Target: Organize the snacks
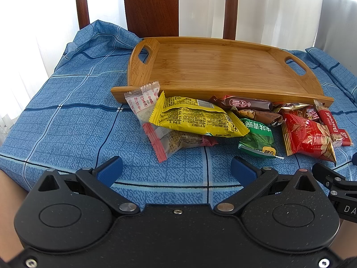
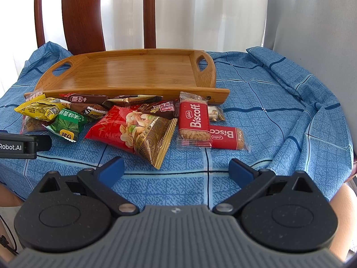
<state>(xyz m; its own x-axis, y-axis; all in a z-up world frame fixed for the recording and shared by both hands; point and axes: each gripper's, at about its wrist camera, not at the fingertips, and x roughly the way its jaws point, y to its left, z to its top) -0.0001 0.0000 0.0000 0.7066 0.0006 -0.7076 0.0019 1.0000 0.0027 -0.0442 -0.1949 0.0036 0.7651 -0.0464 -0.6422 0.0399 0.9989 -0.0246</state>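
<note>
An empty bamboo tray (image 1: 218,64) (image 2: 133,71) lies at the back of the table. Several snack packets lie in a row against its near edge: a yellow packet (image 1: 196,117) (image 2: 40,109), a green packet (image 1: 258,138) (image 2: 67,124), a red nut bag (image 1: 310,136) (image 2: 131,129), brown chocolate bars (image 1: 247,103) (image 2: 87,99), two Biscoff packs (image 2: 195,120) and a clear wrapped candy (image 1: 142,100). My left gripper (image 1: 176,169) is open and empty, low in front of the yellow packet. My right gripper (image 2: 176,169) is open and empty, in front of the nut bag and Biscoff packs.
A blue checked cloth (image 1: 73,116) (image 2: 279,102) covers the table and bunches up at the right. A wooden chair back (image 1: 151,4) (image 2: 82,11) stands behind the tray, before white curtains. The other gripper shows at the frame edge in the left wrist view (image 1: 339,185) and in the right wrist view (image 2: 20,145).
</note>
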